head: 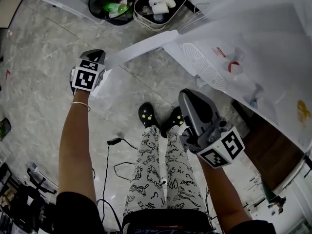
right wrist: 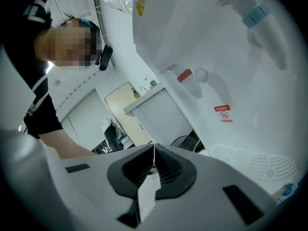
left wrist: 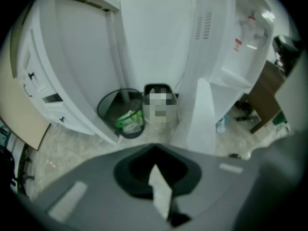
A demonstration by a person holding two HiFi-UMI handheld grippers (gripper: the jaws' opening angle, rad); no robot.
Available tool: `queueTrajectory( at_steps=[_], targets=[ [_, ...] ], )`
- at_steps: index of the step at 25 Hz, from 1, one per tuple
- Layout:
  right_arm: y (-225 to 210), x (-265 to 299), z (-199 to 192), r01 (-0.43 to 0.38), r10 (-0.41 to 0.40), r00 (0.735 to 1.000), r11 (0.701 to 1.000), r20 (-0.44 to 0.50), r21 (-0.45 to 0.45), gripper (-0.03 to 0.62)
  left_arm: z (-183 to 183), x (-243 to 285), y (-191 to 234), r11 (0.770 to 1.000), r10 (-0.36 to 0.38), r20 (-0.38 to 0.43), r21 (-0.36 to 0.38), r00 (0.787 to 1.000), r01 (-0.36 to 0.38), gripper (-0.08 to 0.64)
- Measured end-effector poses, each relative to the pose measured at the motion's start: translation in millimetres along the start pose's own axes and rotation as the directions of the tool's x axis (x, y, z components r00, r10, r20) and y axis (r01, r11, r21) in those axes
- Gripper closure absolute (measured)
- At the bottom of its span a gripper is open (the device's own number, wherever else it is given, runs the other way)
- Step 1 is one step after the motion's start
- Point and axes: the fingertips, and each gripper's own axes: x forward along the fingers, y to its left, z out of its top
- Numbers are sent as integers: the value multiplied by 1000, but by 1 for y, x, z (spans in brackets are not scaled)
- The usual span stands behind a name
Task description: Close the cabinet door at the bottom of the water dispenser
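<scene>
The white water dispenser [head: 253, 57] stands at the right, with its drip tray [head: 204, 65] and a red tap [head: 234, 66] in the head view. Its bottom cabinet door [head: 146, 44] stands open, swung out over the floor, and shows edge-on from above. My left gripper [head: 96, 57] is shut and empty, right at the door's free end; whether it touches is unclear. In the left gripper view the door [left wrist: 204, 117] rises just past the shut left gripper [left wrist: 154, 165]. My right gripper [head: 187, 96] is shut and empty, held above my shoes, pointing at the dispenser front [right wrist: 216, 57].
Two waste bins, one black [head: 111, 4] and one pale [head: 158, 4], stand behind the door. A cable [head: 114, 141] lies on the marble floor by my legs. A brown wooden unit [head: 265, 150] is right of the dispenser. A white cupboard [left wrist: 72, 57] fills the left.
</scene>
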Motion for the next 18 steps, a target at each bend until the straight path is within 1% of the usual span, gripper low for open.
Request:
queueTrajectory(
  at_steps=[2,5,8,10,14,16,18],
  targets=[
    [2,-3,2,-5,5,1000,1000,11,5,575,-3,-2,-22,999,-31,29,-24,999,32,563],
    [4,-11,3,-9,9,1000,1000,26,18,575,-1,-4,-60,990,-70,98,-117,993,82,565],
    [3,-22,3,-7,6,999,1000,33,20,575,-10,0,-94,976,-92,99,-191,991,109,563],
    [2,-33,1,-5,4,999,1000,34,11,575,-16,0,-123,966,-132,100,-212,986,150,563],
    [-4,-55,-2,2,-2,999,1000,35,4,575,-14,1,-193,947,-224,118,-208,968,244,563],
    [-8,-65,-3,11,-11,999,1000,43,4,575,-7,4,-221,935,-240,141,-232,960,268,563],
    [-14,-75,-2,28,-28,998,1000,52,3,575,0,9,-244,921,-236,170,-276,957,276,563]
  ],
)
